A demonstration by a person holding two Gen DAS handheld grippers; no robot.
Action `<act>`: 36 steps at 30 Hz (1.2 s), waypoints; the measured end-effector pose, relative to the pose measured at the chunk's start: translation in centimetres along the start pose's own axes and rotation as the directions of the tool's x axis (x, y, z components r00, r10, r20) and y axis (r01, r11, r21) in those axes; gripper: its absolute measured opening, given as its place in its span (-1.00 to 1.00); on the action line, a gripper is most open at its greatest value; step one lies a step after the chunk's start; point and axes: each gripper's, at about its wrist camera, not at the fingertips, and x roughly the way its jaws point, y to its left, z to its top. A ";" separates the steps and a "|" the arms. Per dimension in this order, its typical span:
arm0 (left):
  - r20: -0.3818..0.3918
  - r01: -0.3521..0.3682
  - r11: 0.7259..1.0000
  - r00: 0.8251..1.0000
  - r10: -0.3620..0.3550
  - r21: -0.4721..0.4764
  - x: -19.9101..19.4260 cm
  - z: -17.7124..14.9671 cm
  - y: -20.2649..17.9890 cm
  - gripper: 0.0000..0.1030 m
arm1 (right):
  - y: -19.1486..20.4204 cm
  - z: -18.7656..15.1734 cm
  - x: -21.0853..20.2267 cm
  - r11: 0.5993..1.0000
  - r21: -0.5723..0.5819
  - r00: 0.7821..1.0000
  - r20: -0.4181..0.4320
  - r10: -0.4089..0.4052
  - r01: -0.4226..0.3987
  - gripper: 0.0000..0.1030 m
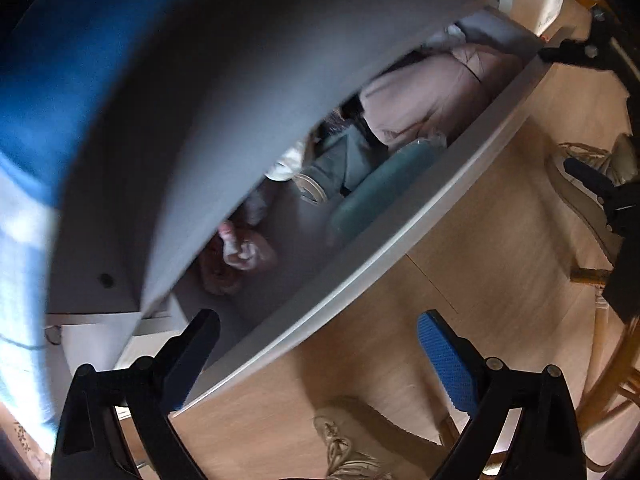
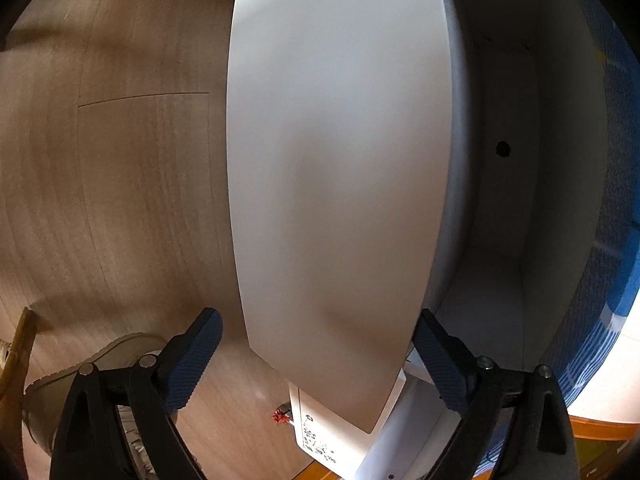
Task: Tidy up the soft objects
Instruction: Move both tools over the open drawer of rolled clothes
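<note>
We hold left gripper (image 1: 316,354) fingers spread, empty, over open white drawer (image 1: 400,236) of folded pale-pink cloth (image 1: 432,92). Right gripper (image 2: 318,354) fingers released, straddling white panel (image 2: 340,160). Risk: fingers snag drawer rim, rumple clothes.

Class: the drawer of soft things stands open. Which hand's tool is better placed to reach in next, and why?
Left. Its open tool hangs over the drawer, clothes in view; the right tool straddles a white panel.

Left tool (image 1: 316,354) jaws wide, empty; right tool (image 2: 316,354) likewise.
</note>
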 end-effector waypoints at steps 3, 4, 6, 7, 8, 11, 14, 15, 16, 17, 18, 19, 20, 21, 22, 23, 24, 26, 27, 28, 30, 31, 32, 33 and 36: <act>-0.042 0.029 1.000 0.999 -0.028 0.007 1.7 0.3 -0.5 0.95 | 0.2 -0.1 -0.6 1.000 -0.001 1.000 0.000 0.025 -0.025 0.91; -0.050 0.023 1.000 0.999 -0.022 0.018 2.1 0.2 -0.5 0.96 | 0.2 -0.1 -0.7 0.999 -0.004 0.999 -0.001 0.033 -0.033 0.91; -0.054 0.025 0.999 0.998 -0.023 0.032 2.7 0.5 -0.8 0.99 | 0.6 -0.2 -1.0 0.999 -0.006 0.999 -0.002 0.044 -0.044 0.91; -0.054 0.037 0.999 0.998 -0.035 0.029 2.6 0.5 -0.8 0.99 | 0.7 -0.3 -1.1 0.999 -0.008 0.999 -0.003 0.051 -0.051 0.91; -0.051 0.053 0.998 0.997 -0.053 0.016 2.6 0.5 -0.6 0.99 | 0.8 -0.4 -1.2 0.998 -0.010 0.998 -0.003 0.056 -0.056 0.91; -0.050 0.121 0.992 0.991 -0.123 -0.042 2.1 0.5 0.2 0.99 | 1.3 -0.9 -1.7 0.995 -0.020 0.995 -0.008 0.096 -0.096 0.91; -0.068 0.167 0.984 0.983 -0.172 -0.065 1.8 0.3 0.4 0.99 | 1.1 -1.6 -2.3 0.986 -0.012 0.986 -0.009 0.166 -0.167 0.91; -0.083 0.169 0.984 0.981 -0.173 -0.051 1.8 0.3 0.2 0.99 | 1.0 -1.7 -2.7 0.980 -0.005 0.980 -0.008 0.198 -0.198 0.90; -0.099 0.167 0.986 0.981 -0.168 -0.026 1.8 0.2 -0.2 0.99 | 0.8 -1.9 -3.0 0.974 0.003 0.974 -0.004 0.225 -0.225 0.89; -0.113 0.161 0.987 0.981 -0.160 0.001 1.7 0.1 -0.5 0.99 | 0.5 -2.1 -3.4 0.965 0.012 0.965 0.005 0.262 -0.262 0.85; -0.126 0.157 0.987 0.980 -0.152 0.027 1.7 0.0 -0.9 0.99 | 0.2 -2.3 -3.8 0.959 0.020 0.959 0.016 0.282 -0.282 0.76; -0.136 0.154 0.987 0.980 -0.147 0.044 1.6 0.2 -1.0 0.99 | -0.3 -2.6 -4.3 0.953 0.036 0.953 0.033 0.300 -0.301 0.74; -0.145 0.154 0.986 0.979 -0.144 0.060 1.6 0.2 -1.3 0.99 | -0.7 -2.9 -4.7 0.950 0.047 0.951 0.043 0.308 -0.309 0.74; -0.153 0.155 0.985 0.978 -0.143 0.071 1.2 0.4 -1.6 0.99 | -1.5 -3.2 -5.4 0.943 0.071 0.945 0.063 0.320 -0.324 0.74; -0.158 0.158 0.985 0.977 -0.144 0.077 0.8 0.3 -2.0 0.99 | -2.3 -3.4 -5.9 0.935 0.095 0.939 0.079 0.336 -0.342 0.74; -0.165 0.164 0.983 0.975 -0.148 0.084 0.6 0.3 -2.1 0.99 | -3.2 -3.9 -6.6 0.919 0.130 0.927 0.101 0.362 -0.373 0.74; -0.174 0.171 0.981 0.973 -0.153 0.096 0.4 0.3 -2.3 0.99 | -4.1 -4.1 -7.2 0.898 0.166 0.912 0.128 0.389 -0.407 0.74; -0.189 0.179 0.976 0.970 -0.154 0.121 0.2 0.5 -3.0 0.99 | -6.7 -4.8 -8.4 0.856 0.233 0.885 0.185 0.426 -0.461 0.74; -0.200 0.180 0.973 0.968 -0.150 0.142 0.2 0.6 -3.3 0.99 | -7.8 -5.1 -8.9 0.837 0.261 0.875 0.206 0.437 -0.480 0.74; -0.207 0.178 0.971 0.968 -0.144 0.158 0.1 0.4 -3.5 0.99 | -9.5 -5.2 -9.4 0.819 0.288 0.867 0.222 0.447 -0.496 0.74; -0.224 0.172 0.967 0.966 -0.128 0.188 -0.1 0.4 -4.2 0.99 | -11.6 -5.5 -9.2 0.764 0.362 0.845 0.249 0.473 -0.534 0.74; -0.232 0.174 0.965 0.964 -0.127 0.197 -0.3 0.5 -3.7 0.99 | -12.4 -5.5 -8.9 0.738 0.391 0.835 0.254 0.489 -0.551 0.74; -0.239 0.181 0.962 0.962 -0.130 0.205 -0.3 0.5 -3.9 0.99 | -12.7 -5.6 -7.6 0.699 0.428 0.819 0.259 0.513 -0.573 0.74; -0.242 0.194 0.959 0.960 -0.142 0.207 -0.5 0.5 -4.0 0.99 | -13.2 -5.8 -6.8 0.678 0.450 0.811 0.257 0.525 -0.581 0.74; -0.254 0.223 0.947 0.953 -0.163 0.230 -0.7 0.4 -4.3 0.99 | -14.8 -5.7 -4.4 0.634 0.519 0.807 0.226 0.546 -0.574 0.74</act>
